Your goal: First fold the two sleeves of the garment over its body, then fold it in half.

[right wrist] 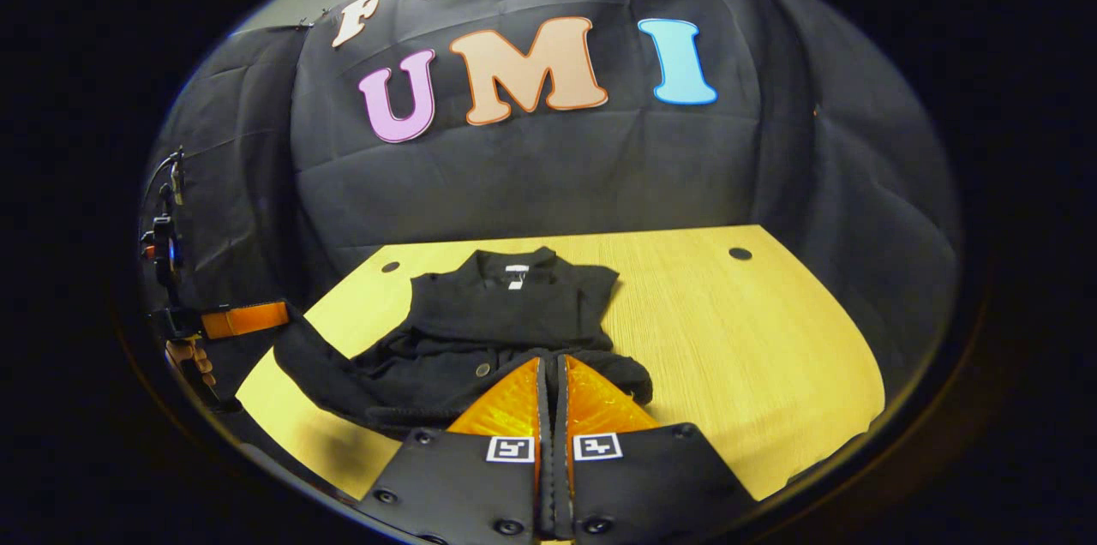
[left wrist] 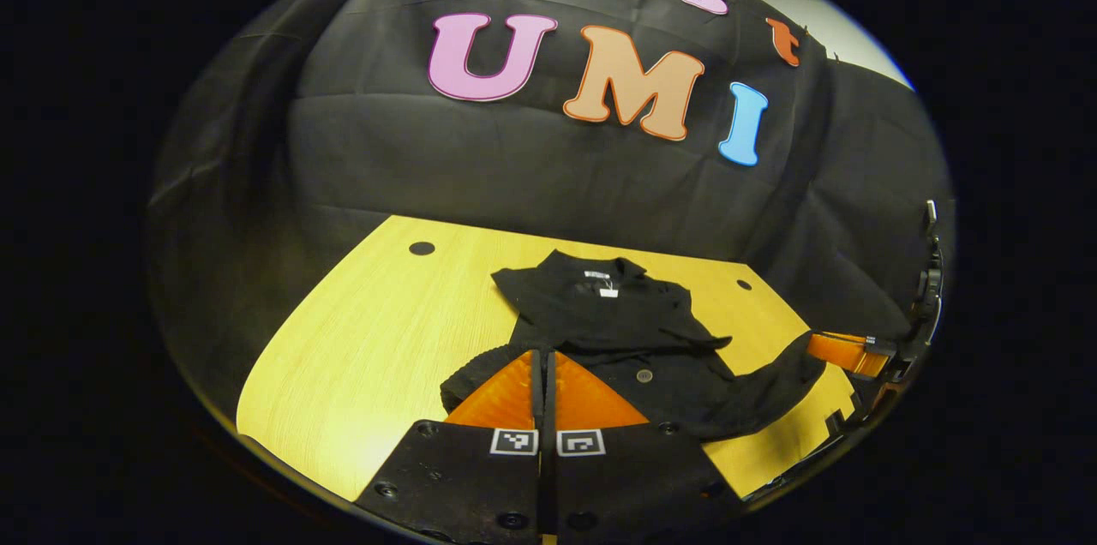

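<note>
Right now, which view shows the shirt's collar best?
The right gripper view: the collar faces the camera, near the middle, with the shirt spread below it. In the left gripper view the collar sits skewed, farther off.

- Left gripper (left wrist: pixel 543 361): two wedge-shaped fingers tapering toward 12 o'clock, mounted on black angular plates with round screws along the lower edge.
- Each plate carries a small square black-and-white marker — one either side of the centre seam.
- Right gripper (right wrist: pixel 550 365): the same build — wedge fingers, black screwed plates, paired square markers.
- Hand (right wrist: pixel 193 361) at 9 o'clock, under a black frame with thin cables.
</note>
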`<state>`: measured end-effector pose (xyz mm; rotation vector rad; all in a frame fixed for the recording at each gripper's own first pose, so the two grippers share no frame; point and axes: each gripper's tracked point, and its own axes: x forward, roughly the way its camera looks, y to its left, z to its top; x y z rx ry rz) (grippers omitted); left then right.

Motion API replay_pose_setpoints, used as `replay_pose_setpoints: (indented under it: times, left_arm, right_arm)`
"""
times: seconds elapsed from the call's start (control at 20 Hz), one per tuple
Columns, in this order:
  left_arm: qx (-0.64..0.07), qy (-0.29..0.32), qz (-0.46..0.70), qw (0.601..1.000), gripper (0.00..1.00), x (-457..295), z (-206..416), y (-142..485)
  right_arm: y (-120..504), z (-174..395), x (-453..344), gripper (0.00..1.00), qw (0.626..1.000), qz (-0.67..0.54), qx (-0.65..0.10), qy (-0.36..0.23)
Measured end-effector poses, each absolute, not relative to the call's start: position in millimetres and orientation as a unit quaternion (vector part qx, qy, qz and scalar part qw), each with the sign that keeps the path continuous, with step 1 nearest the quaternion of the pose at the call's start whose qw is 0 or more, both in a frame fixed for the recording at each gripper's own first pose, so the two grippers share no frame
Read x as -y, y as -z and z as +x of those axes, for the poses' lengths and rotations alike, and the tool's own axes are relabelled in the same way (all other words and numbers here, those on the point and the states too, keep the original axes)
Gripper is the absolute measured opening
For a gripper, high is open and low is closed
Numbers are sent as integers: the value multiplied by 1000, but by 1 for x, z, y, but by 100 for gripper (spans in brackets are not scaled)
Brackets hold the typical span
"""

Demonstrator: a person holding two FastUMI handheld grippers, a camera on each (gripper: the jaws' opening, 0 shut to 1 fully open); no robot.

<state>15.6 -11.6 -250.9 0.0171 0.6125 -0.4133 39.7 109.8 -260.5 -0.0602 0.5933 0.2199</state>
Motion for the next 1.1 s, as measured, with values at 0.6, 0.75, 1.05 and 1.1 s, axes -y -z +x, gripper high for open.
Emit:
replay_pose_setpoints:
  times: [0.6, 0.75, 1.05, 1.1]
  left_arm:
    - [-267, 153, -4, 951, 0, 57, 130, 244]
    - [-271, 137, -7, 953, 0, 66, 159, 251]
    - [-275, 109, -8, 955, 0, 81, 216, 282]
    - [-281, 104, -8, 954, 0, 83, 222, 292]
  right_arm:
    - [237, 187, -109, 3, 950, 17, -276, -142]
    - [238, 224, -113, 2, 948, 31, -280, -148]
    - [263, 299, -118, 2, 947, 31, -285, -144]
    - [275, 306, -118, 2, 944, 33, -296, -143]
